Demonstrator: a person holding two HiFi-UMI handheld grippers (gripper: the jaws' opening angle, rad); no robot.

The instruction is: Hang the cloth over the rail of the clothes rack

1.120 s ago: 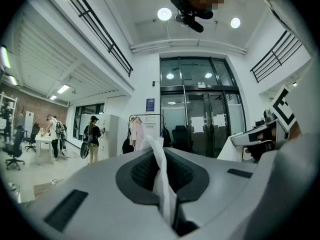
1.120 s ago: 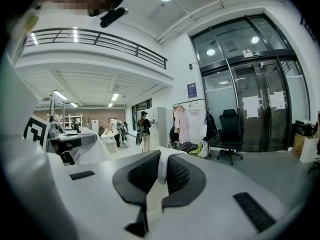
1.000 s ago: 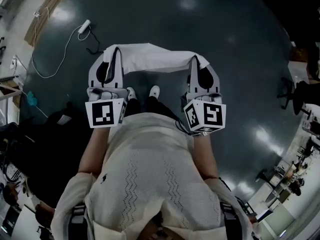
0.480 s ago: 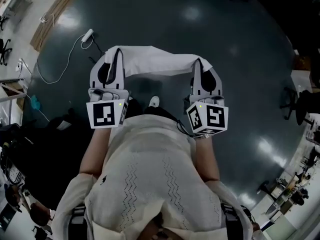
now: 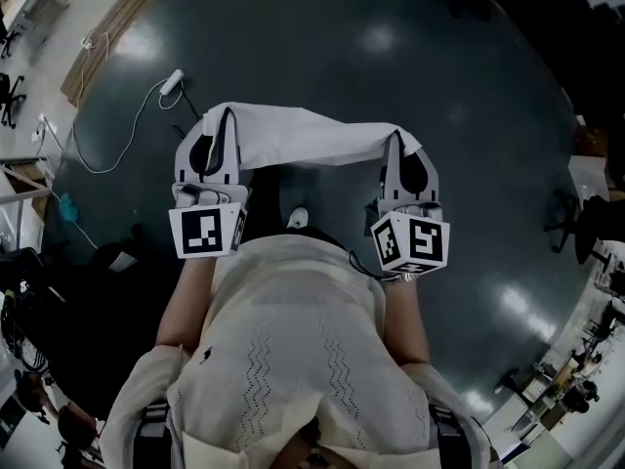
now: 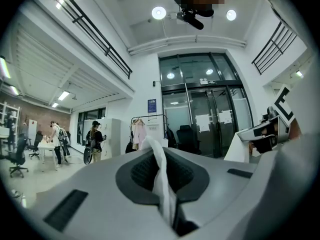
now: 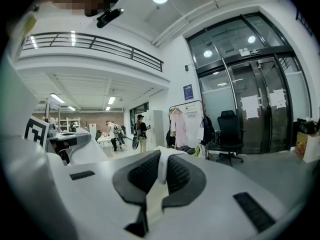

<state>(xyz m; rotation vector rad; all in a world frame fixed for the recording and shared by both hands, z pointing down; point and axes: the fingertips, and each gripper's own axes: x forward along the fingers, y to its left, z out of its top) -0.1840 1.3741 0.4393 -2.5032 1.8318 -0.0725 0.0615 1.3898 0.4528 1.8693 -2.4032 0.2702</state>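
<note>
A white cloth (image 5: 305,135) hangs stretched between my two grippers above the dark floor in the head view. My left gripper (image 5: 226,117) is shut on the cloth's left end, and a strip of cloth (image 6: 163,184) shows pinched between its jaws. My right gripper (image 5: 394,139) is shut on the right end, where the cloth (image 7: 160,171) folds over the pads. A clothes rack (image 7: 188,105) with a pink garment (image 7: 178,126) on its rail stands far ahead by a white wall. The clothes rack (image 6: 148,119) is small and distant in the left gripper view too.
A power strip (image 5: 169,67) with a white cable lies on the floor at upper left. A black office chair (image 7: 230,133) stands by glass doors (image 7: 260,109). People (image 6: 94,140) stand at tables far left. The person's shoe (image 5: 298,217) shows below the cloth.
Both grippers have kept hold of the cloth. The person has stepped forward: the floor cable has shifted and only one shoe now shows.
</note>
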